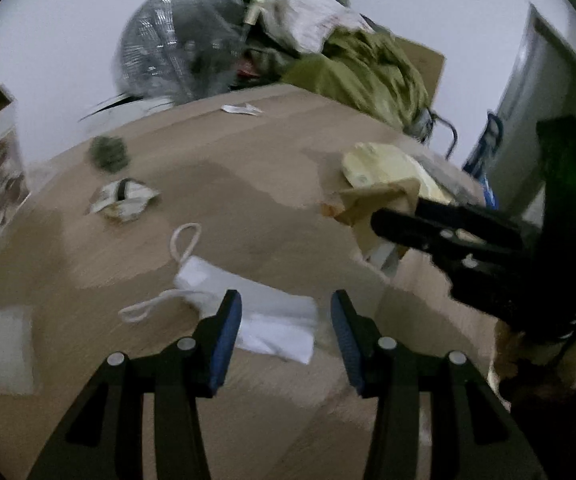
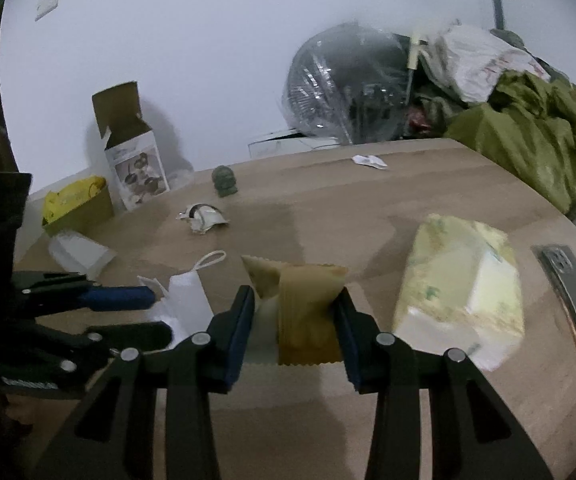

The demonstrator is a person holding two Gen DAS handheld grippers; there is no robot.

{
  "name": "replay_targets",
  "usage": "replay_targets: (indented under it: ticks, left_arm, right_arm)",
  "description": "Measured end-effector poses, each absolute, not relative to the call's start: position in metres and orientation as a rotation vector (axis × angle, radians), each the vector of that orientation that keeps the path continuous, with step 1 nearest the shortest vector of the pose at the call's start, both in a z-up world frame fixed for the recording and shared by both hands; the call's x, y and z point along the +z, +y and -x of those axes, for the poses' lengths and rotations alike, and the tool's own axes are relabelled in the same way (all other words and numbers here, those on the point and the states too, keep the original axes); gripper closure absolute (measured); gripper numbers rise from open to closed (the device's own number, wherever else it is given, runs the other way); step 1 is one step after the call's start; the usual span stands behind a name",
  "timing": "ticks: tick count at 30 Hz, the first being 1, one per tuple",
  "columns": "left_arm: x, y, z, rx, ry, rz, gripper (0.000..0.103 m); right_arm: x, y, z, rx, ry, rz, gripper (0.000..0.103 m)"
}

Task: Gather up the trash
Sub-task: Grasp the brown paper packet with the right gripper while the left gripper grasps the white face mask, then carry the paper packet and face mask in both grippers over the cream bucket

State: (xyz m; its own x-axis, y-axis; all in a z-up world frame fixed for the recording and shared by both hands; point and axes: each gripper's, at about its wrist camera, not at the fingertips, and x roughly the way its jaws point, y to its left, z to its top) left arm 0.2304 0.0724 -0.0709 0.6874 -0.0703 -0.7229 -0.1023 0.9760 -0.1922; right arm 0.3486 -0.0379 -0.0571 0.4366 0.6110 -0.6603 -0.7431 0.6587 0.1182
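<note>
Jaws first: your left gripper [image 1: 286, 320] stands part open and empty, astride the white mask [image 1: 264, 312] lying flat mid-table; your right gripper [image 2: 295, 312] pinches a tan crimped-edge wrapper [image 2: 307, 300], its pads pressing both sides.

Table [image 1: 248, 184], left to right:
- Grey-green lump [image 2: 226, 182], rough, toward the far edge.
- Crumpled wrapper [image 2: 204, 218], white, dark-banded.
- White mask, soft cloth, looped cords.
- Tan wrapper, thin glossy film, raised off the tabletop.
- Tissue pack [image 2: 459, 284], pale, soft plastic.

Risks: the slick film may slip from your right pads; the mask's limp cloth may fold aside, or a cord may snag, leaving your left jaws closing on nothing.
</note>
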Motion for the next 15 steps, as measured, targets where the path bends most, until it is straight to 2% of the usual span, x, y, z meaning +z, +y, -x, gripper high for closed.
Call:
replay_targets:
  ticks: [7, 15]
  left_arm:
    - [-0.093, 0.066, -0.253, 0.032, 0.925, 0.158, 0.057]
    - [-0.098, 0.061, -0.258, 0.028, 0.937, 0.081, 0.057]
  right_arm:
    - [-0.055, -0.072, -0.345, 0.816, 0.725, 0.124, 0.065]
    - [-0.055, -0.094, -0.338, 0.802, 0.724, 0.108, 0.065]
